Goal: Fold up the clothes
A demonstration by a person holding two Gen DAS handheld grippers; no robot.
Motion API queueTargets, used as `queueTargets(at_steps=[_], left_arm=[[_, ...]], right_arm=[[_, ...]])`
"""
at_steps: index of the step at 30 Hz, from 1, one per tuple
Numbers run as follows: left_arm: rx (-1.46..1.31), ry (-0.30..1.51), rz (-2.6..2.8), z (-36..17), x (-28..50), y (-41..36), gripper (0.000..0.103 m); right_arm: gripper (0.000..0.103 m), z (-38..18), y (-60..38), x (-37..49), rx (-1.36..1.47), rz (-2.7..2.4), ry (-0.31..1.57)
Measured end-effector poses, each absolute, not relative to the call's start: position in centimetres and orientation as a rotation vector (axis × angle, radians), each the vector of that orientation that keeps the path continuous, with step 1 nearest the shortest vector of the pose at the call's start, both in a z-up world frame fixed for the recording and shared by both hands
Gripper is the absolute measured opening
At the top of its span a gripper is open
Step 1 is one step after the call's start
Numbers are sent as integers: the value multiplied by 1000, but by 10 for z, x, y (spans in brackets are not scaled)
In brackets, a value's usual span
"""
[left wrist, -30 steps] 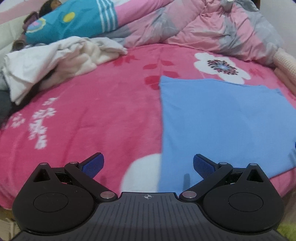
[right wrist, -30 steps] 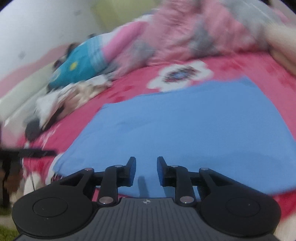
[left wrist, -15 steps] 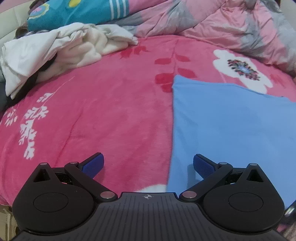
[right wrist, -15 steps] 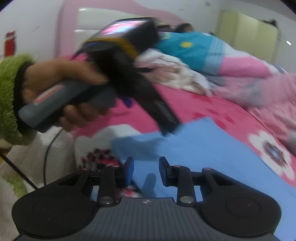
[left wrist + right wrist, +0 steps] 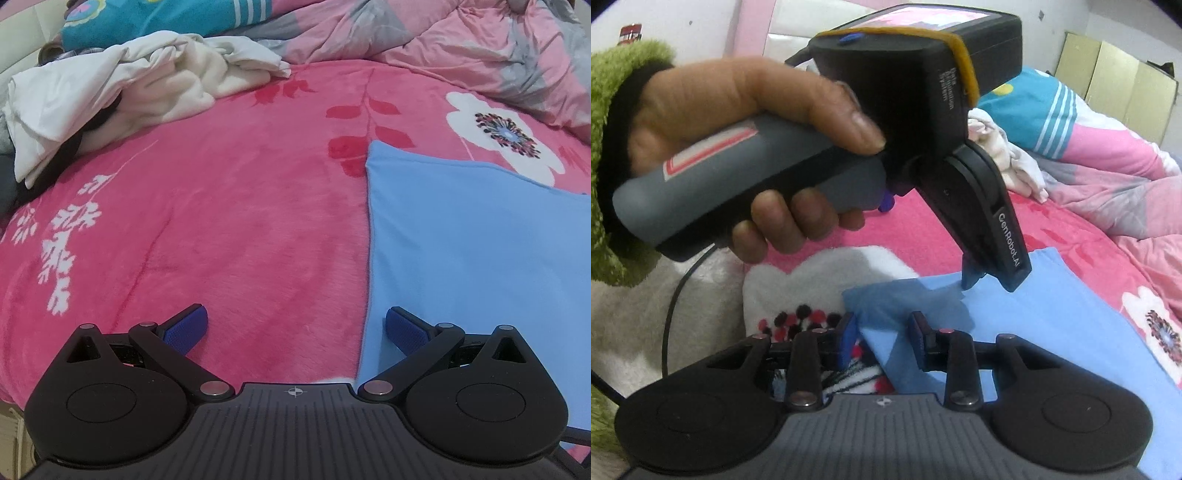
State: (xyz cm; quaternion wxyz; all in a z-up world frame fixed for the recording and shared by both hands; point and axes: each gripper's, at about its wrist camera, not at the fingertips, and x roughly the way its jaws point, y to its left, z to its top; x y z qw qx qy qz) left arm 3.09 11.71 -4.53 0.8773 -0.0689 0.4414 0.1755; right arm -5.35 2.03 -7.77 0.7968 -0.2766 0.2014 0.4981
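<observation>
A light blue garment (image 5: 476,251) lies flat on the pink flowered blanket (image 5: 221,221). My left gripper (image 5: 295,326) is open wide just above the garment's left edge, its right finger over the blue cloth. In the right wrist view the garment's near corner (image 5: 882,314) lies between the pads of my right gripper (image 5: 882,338), which stands partly open around it without pressing it. The left gripper (image 5: 990,273), held in a hand, hovers over the same garment just beyond.
A heap of white and cream clothes (image 5: 122,92) lies at the back left. A pink and grey quilt (image 5: 461,48) and a turquoise pillow (image 5: 166,18) lie along the back. The bed's edge is just below my grippers.
My right gripper swung left to the garment's near left corner and now brackets it. My left gripper moved forward and lower along the garment's left edge.
</observation>
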Motion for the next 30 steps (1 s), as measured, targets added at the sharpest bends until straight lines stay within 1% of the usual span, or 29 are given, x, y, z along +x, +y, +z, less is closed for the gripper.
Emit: queueTargets(at_steps=[6, 30], left_arm=[[-141, 926, 370, -48, 33, 118, 103], [-141, 929, 378, -54, 34, 116, 103]], right_arm=[[32, -76, 19, -56, -588, 1052, 409], [32, -81, 11, -42, -492, 1052, 477]])
